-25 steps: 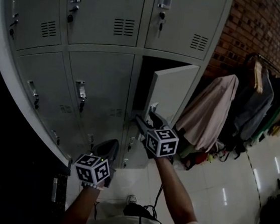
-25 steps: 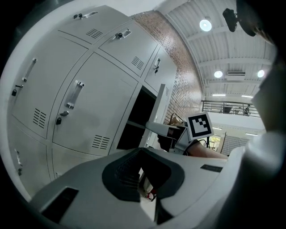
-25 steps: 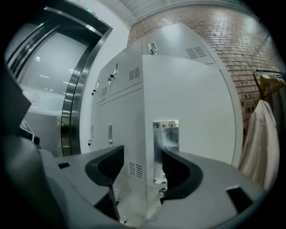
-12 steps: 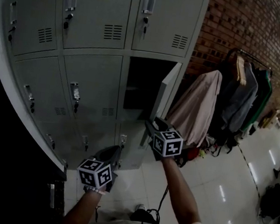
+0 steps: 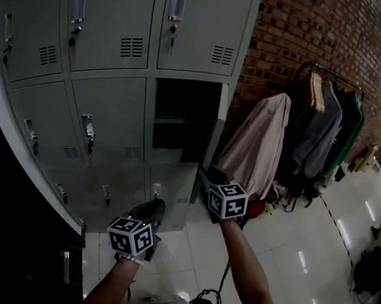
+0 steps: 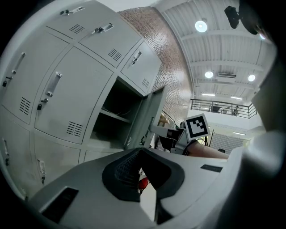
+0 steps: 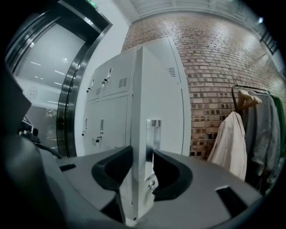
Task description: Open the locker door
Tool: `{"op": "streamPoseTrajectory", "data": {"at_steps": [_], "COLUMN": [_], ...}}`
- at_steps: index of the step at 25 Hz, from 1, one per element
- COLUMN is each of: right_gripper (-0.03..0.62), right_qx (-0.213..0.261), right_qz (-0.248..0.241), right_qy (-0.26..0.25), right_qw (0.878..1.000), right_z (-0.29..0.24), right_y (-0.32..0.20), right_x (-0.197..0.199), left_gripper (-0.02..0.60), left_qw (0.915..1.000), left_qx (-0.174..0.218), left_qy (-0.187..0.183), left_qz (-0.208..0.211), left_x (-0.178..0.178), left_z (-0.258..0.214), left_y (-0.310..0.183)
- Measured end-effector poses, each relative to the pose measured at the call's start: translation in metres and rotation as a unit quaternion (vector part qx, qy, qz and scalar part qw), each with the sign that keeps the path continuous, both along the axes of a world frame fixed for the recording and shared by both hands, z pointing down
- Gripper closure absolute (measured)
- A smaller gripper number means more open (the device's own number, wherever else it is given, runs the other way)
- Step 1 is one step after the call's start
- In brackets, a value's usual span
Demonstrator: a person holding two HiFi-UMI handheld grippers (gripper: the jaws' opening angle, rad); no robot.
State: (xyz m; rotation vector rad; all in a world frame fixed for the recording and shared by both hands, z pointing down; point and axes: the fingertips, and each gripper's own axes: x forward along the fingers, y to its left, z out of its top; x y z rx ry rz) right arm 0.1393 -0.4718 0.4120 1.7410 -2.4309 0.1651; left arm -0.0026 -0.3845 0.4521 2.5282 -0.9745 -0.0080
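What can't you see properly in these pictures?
Locker inside: head view, too dark; left gripper view shows just a shelf.
Red thing: left gripper view, tiny, half hidden by the left gripper.
Door front: edge-on in head view.
Person: head view, cut off by the bottom edge.

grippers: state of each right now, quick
left gripper: tongs closed, holding nothing.
right gripper: tongs have just been closing, now clamped on the edge of the open locker door.
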Motion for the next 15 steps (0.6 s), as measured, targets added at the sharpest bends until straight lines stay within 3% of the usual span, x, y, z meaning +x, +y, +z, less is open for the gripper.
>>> {"op": "streamPoseTrajectory", "data": {"at_steps": [15], "right_gripper": [0.487], "right_qx": [-0.011], "right_qz": [0.038], "right_qy": [0.02], "right_qw": [0.999], "right_z": [0.002], "right_y": [0.026], "right_x": [0.131], "left_gripper": [0.591], "left_qw": [0.9999], "left_qx": [-0.004], "left_qy": [0.003], "left_qz": [0.012], "left_x": [0.122], "left_z": [-0.001], "left_y": [0.029]}}
